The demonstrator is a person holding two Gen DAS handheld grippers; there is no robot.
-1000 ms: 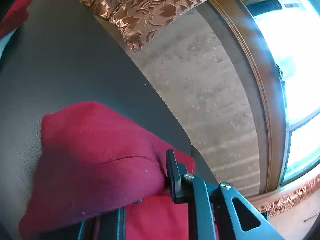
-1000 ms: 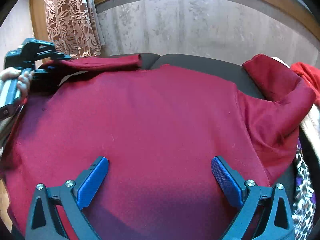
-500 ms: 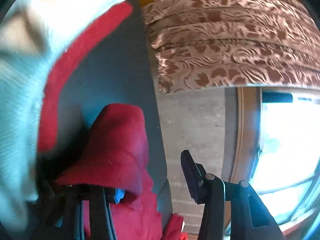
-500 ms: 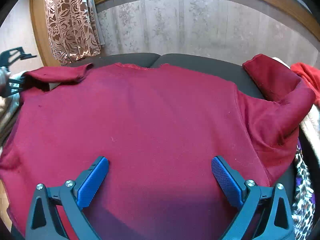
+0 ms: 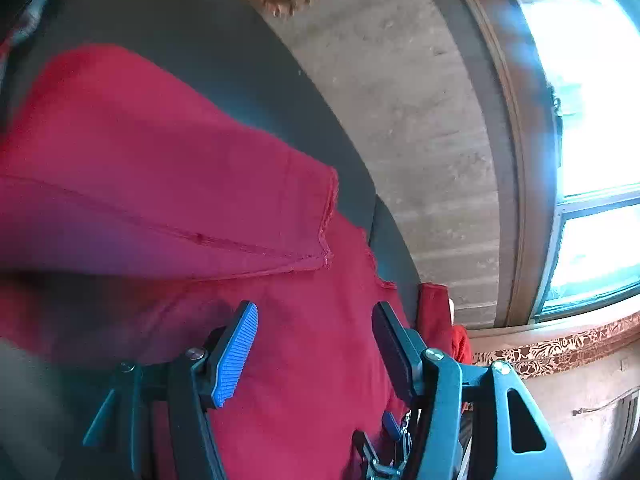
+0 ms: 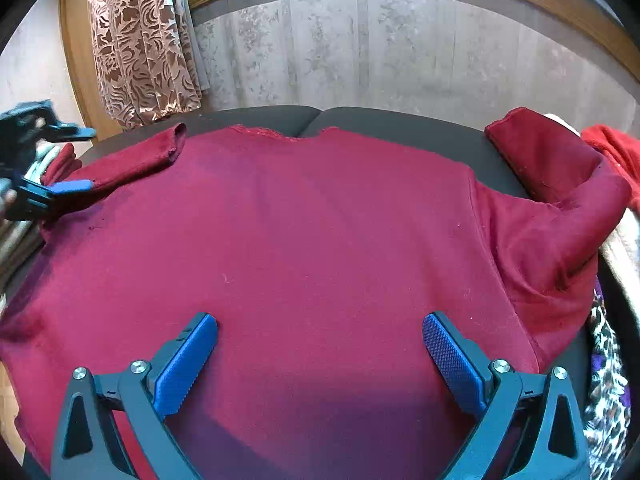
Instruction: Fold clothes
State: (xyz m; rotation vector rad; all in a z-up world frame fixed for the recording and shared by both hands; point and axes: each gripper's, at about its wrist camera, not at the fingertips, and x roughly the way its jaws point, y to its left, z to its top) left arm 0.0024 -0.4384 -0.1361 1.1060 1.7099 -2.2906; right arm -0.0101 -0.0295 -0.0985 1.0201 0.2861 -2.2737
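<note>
Two grippers, jaws apart and empty, frame our red shirt (image 6: 320, 240) spread flat on the dark table (image 6: 400, 124): right gripper (image 6: 320, 344) at six o'clock, left gripper (image 6: 60, 190) at nine beside a sleeve (image 6: 132, 160), seemingly ready for folding.

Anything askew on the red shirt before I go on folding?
Yes: the red shirt lies unevenly. Its right sleeve is bunched and doubled back at the table's edge, while the left sleeve lies folded inward. The neckline looks frayed.

shirt (image 6: 320, 240) hem: cut off below | left gripper (image 6: 52, 192): blurred, edge-cropped
</note>
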